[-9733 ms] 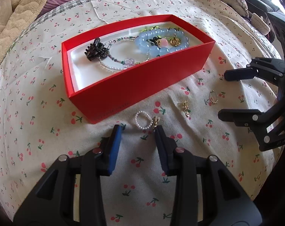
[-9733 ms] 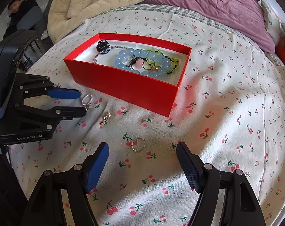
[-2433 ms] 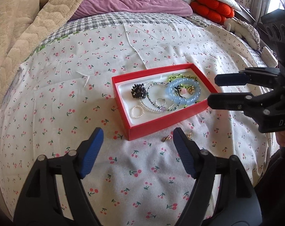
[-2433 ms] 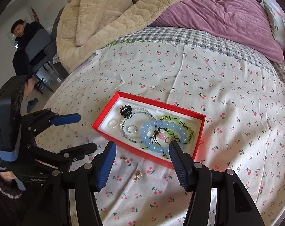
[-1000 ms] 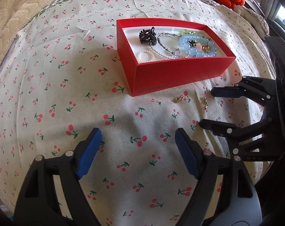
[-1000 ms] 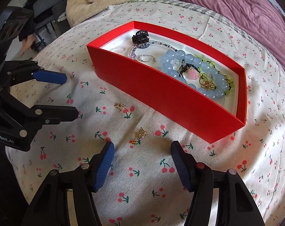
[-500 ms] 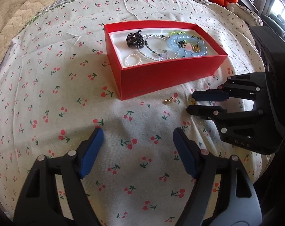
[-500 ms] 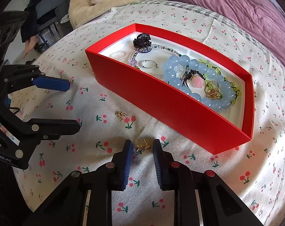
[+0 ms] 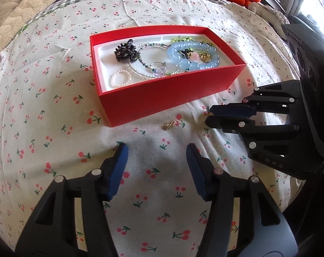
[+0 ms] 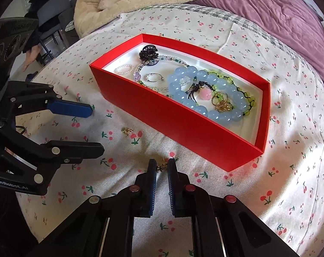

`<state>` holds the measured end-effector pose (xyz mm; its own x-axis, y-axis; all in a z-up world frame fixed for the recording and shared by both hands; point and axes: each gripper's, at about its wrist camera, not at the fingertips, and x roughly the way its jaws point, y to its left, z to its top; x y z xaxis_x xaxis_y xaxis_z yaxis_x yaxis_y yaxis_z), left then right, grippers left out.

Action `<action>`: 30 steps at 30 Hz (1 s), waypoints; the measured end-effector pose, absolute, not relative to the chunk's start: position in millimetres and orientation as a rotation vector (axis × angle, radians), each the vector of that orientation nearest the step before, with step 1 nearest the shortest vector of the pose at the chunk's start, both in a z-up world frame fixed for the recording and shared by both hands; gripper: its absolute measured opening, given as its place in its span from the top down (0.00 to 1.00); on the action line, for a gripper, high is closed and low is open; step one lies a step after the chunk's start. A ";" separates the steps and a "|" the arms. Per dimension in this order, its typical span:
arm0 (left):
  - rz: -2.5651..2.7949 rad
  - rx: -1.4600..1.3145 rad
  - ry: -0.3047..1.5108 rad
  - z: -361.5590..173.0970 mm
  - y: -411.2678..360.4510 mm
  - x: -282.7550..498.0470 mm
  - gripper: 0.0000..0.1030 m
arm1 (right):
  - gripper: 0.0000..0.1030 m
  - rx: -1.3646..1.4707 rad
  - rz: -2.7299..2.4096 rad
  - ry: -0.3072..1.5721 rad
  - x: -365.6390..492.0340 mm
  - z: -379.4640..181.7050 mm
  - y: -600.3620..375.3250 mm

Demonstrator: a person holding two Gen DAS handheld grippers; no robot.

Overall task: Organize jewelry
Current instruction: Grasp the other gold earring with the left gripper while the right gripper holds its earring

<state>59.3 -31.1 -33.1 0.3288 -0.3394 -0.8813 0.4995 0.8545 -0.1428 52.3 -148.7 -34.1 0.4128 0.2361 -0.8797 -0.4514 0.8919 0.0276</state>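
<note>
The red box point(image 10: 183, 115) sits on the bedspread point(image 10: 269, 192) with most jewelry inside. The right gripper point(image 10: 162, 168), narrowed, pinches one gold earring point(image 10: 162, 167) just before the box. The wide left gripper point(image 9: 155, 150) points at the other earring point(image 9: 169, 125), just ahead.

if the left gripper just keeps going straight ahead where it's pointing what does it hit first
Probably the small gold earring lying on the cherry-print sheet, just ahead of the open left gripper. Beyond it stands the red box. Depth is uncertain.
</note>
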 end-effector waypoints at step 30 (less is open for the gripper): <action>-0.534 0.231 1.103 -46.3 -67.0 72.5 0.88 | 0.90 -0.182 0.400 1.064 46.0 -27.4 -177.1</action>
